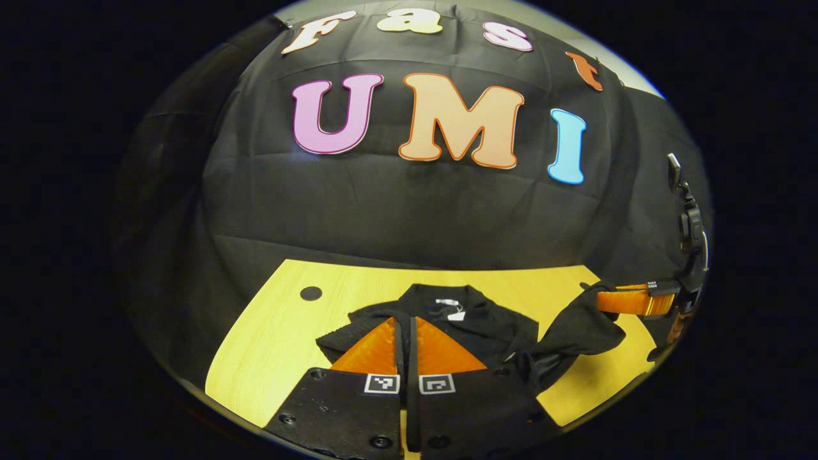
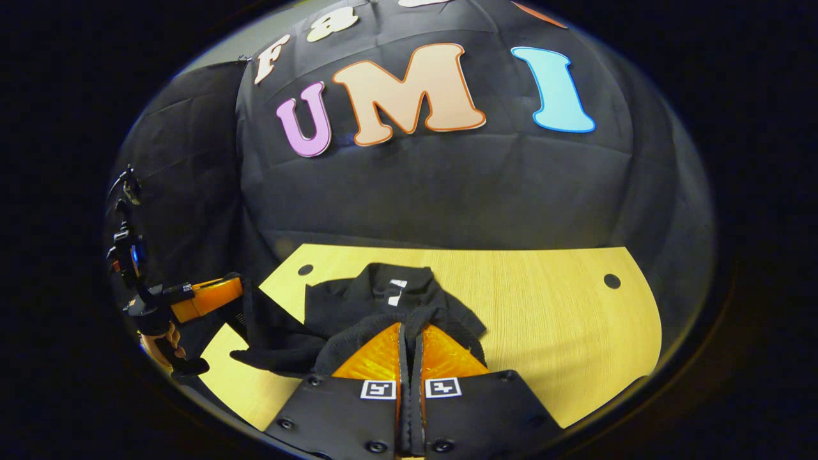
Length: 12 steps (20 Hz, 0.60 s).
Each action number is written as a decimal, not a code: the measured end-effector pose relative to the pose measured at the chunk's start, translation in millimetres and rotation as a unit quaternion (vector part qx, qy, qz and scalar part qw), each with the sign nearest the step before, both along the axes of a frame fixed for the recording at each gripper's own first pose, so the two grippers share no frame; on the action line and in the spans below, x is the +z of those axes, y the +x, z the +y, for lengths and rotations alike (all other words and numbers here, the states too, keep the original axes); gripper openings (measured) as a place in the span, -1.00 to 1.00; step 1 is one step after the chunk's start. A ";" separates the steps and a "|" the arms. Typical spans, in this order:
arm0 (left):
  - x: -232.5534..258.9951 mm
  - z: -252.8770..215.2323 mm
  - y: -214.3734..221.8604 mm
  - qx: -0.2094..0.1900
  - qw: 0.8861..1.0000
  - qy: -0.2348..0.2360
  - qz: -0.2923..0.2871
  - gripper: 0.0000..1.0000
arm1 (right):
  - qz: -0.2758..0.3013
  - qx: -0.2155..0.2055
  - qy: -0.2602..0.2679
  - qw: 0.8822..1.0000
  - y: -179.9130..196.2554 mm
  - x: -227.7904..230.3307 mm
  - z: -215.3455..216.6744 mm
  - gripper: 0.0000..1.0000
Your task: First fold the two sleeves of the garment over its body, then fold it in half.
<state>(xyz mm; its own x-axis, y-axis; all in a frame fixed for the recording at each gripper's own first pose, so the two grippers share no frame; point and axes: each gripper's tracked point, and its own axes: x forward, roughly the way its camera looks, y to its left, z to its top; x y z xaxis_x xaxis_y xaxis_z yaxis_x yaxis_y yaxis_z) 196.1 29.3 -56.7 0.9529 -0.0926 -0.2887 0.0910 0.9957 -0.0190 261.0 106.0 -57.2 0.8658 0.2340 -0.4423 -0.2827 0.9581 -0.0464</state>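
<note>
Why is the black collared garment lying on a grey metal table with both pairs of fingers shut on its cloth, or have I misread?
Only the table is wrong: the right gripper view shows a yellow wooden table, not grey metal. The black collared garment does lie on it, and the left gripper and right gripper have their fingers shut on its cloth.

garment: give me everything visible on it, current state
The garment is black, soft knit-looking cloth with a collar and a white tag at the neck, lying on the yellow wooden table. Both gripper views show their own fingers closed together with dark cloth bunched at the tips: the right gripper and the left gripper. One sleeve stretches up off the table to the other gripper.
</note>
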 end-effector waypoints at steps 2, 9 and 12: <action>3.0 1.9 22.1 0.003 1.000 0.003 -0.006 -1.00 | -0.006 -0.009 -0.001 1.000 19.7 6.1 -0.8 -0.95; -2.3 4.0 74.9 -0.001 1.000 0.002 -0.010 -1.00 | -0.036 -0.013 -0.027 0.999 71.7 17.2 10.8 -0.95; -7.0 11.7 93.7 0.000 1.000 0.017 -0.012 -1.00 | -0.049 -0.029 -0.033 0.998 94.3 22.0 10.6 -0.96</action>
<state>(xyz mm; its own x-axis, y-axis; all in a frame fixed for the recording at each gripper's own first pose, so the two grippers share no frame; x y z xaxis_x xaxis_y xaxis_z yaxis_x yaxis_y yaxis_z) 289.7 41.0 -63.7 0.9594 -0.0834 -0.2693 0.0914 0.9957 0.0172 355.3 116.7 -35.2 0.9166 0.1561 -0.3680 -0.2184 0.9666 -0.1342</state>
